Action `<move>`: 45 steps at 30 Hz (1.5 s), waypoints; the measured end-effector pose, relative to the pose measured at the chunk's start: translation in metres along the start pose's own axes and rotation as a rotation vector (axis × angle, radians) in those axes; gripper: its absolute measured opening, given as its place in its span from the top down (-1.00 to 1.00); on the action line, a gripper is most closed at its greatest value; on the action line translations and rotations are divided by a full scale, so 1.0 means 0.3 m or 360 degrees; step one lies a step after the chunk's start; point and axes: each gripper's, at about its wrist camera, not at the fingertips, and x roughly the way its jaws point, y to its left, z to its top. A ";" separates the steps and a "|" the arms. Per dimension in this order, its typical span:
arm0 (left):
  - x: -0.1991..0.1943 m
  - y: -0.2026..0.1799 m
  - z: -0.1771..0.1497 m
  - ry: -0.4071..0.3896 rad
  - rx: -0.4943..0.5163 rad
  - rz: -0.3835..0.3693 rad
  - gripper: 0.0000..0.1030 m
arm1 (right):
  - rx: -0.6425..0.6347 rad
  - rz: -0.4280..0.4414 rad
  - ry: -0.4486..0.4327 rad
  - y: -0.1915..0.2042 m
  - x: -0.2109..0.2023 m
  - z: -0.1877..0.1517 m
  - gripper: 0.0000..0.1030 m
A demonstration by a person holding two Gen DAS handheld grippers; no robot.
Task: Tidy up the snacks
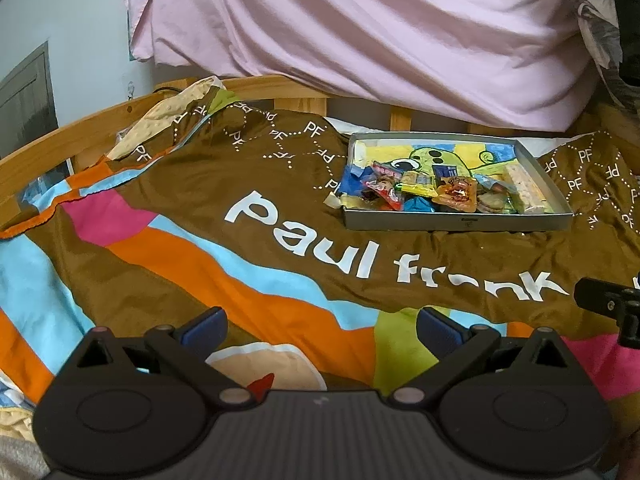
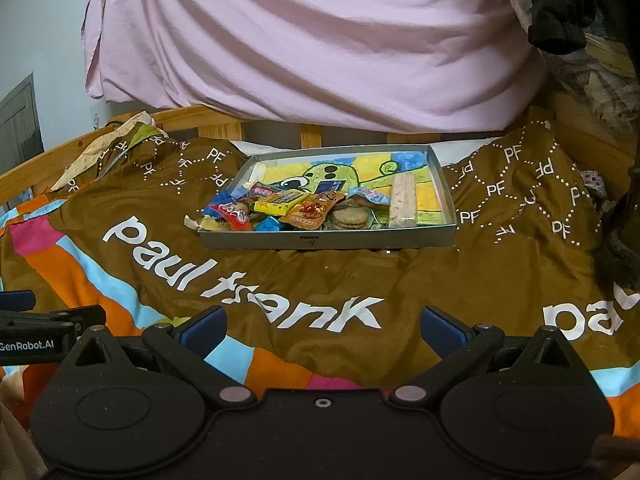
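A shallow grey tray (image 1: 456,222) with a green cartoon drawing inside lies on the brown "paul frank" blanket; it also shows in the right wrist view (image 2: 328,238). Several wrapped snacks (image 1: 424,194) are piled at its near side: an orange packet (image 2: 310,210), a yellow packet (image 2: 280,200), round biscuits (image 2: 350,218) and a long pale bar (image 2: 404,200). My left gripper (image 1: 320,330) is open and empty, well short of the tray and to its left. My right gripper (image 2: 322,330) is open and empty, in front of the tray.
The blanket (image 2: 240,272) covers a bed with a wooden rail (image 1: 60,140) at the left and back. A pink sheet (image 2: 300,40) hangs behind the tray. The left gripper's body (image 2: 28,334) shows at the right view's left edge.
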 end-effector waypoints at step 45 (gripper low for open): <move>0.005 0.000 -0.004 0.0011 0.0015 -0.0026 -0.99 | 0.0002 0.0000 0.0004 0.001 0.003 -0.002 -0.99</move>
